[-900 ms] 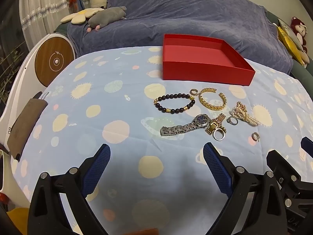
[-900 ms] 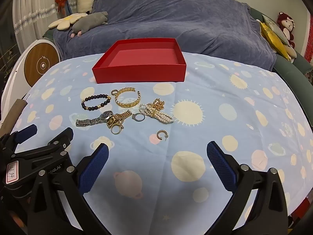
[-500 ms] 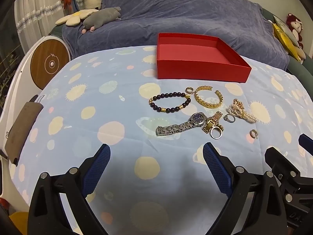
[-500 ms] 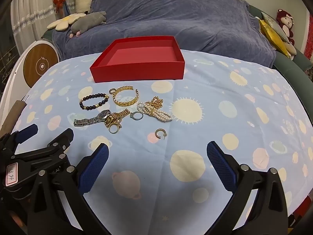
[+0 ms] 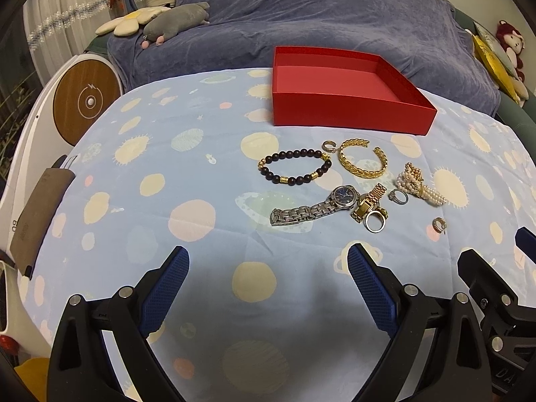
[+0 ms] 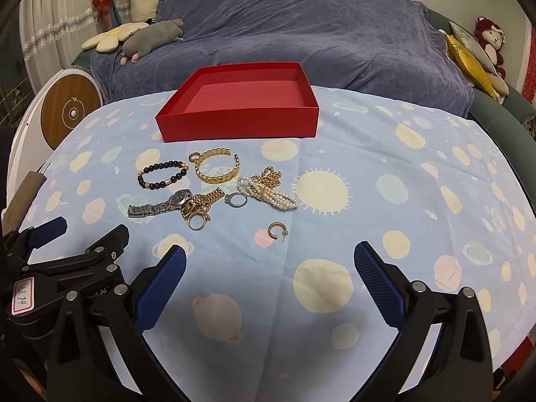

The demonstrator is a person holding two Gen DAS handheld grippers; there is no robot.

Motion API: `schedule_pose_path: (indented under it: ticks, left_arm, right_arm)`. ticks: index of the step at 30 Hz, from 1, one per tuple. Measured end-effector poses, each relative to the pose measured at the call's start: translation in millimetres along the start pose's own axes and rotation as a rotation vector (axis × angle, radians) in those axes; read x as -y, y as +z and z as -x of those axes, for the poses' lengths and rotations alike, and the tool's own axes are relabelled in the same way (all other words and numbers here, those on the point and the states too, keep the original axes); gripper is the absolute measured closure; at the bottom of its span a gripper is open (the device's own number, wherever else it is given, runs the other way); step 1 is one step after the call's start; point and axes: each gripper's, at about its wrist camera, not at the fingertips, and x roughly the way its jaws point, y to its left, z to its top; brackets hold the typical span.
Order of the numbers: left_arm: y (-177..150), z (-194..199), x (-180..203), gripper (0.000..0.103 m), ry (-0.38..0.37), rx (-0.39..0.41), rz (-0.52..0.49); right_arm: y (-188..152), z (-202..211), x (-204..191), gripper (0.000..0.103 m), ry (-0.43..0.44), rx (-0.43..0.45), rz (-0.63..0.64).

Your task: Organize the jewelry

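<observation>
An empty red box (image 5: 348,114) (image 6: 241,124) stands at the far side of the blue patterned tablecloth. In front of it lie a black bead bracelet (image 5: 294,167) (image 6: 162,176), a gold cuff (image 5: 363,162) (image 6: 217,165), a silver watch (image 5: 315,207) (image 6: 160,206), a gold watch (image 5: 370,201) (image 6: 201,202), a pearl bracelet (image 5: 418,187) (image 6: 268,192), several rings and a small hoop earring (image 5: 439,225) (image 6: 277,231). My left gripper (image 5: 268,268) and right gripper (image 6: 269,266) are both open and empty, near the front of the table, short of the jewelry.
A blue-covered sofa (image 5: 301,26) with plush toys (image 5: 174,21) sits behind the table. A white device with a round wooden panel (image 5: 85,100) stands at the left. Yellow cushions and a red plush monkey (image 6: 489,42) are at the right. The left gripper shows in the right wrist view (image 6: 67,258).
Both grippers have shifted slightly; the jewelry and box sit a little differently in view. Nothing was picked up and both jaws stay open.
</observation>
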Motion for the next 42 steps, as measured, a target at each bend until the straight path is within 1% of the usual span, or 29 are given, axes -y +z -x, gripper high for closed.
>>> schedule_pose_path:
  ticks: [4, 7, 10, 12, 16, 19, 29, 42]
  left_arm:
    - [0.3, 2.0, 1.0, 0.010, 0.005, 0.032, -0.024]
    - [1.5, 1.1, -0.6, 0.010, -0.019, 0.028, -0.008]
    - [1.3, 1.8, -1.8, 0.010, -0.026, 0.039, 0.014]
    - [2.4, 0.3, -1.1, 0.010, -0.026, 0.031, 0.002]
    - [2.5, -3.8, 3.2, 0.010, 0.004, 0.014, -0.038]
    - [1.9, -6.1, 1.8, 0.010, -0.009, 0.000, -0.034]
    - [2.7, -6.8, 0.5, 0.010, -0.039, 0.001, -0.027]
    - [3.6, -4.8, -0.8, 0.010, -0.048, 0.010, -0.019]
  right_arm:
    - [0.2, -0.3, 0.2, 0.005, 0.002, -0.002, -0.001]
    - [0.3, -0.6, -0.1, 0.005, 0.002, -0.004, -0.005]
    - [0.3, -0.6, 0.1, 0.005, 0.002, -0.003, -0.004]
    - [0.2, -0.8, 0.6, 0.005, 0.002, -0.005, -0.003]
    - [0.2, -1.7, 0.3, 0.005, 0.003, -0.007, 0.000]
    - [0.3, -2.2, 0.4, 0.005, 0.002, -0.008, 0.000]
    - [0.4, -3.5, 0.3, 0.005, 0.000, -0.007, -0.003]
    - [-0.1, -4.1, 0.2, 0.005, -0.004, -0.007, 0.003]
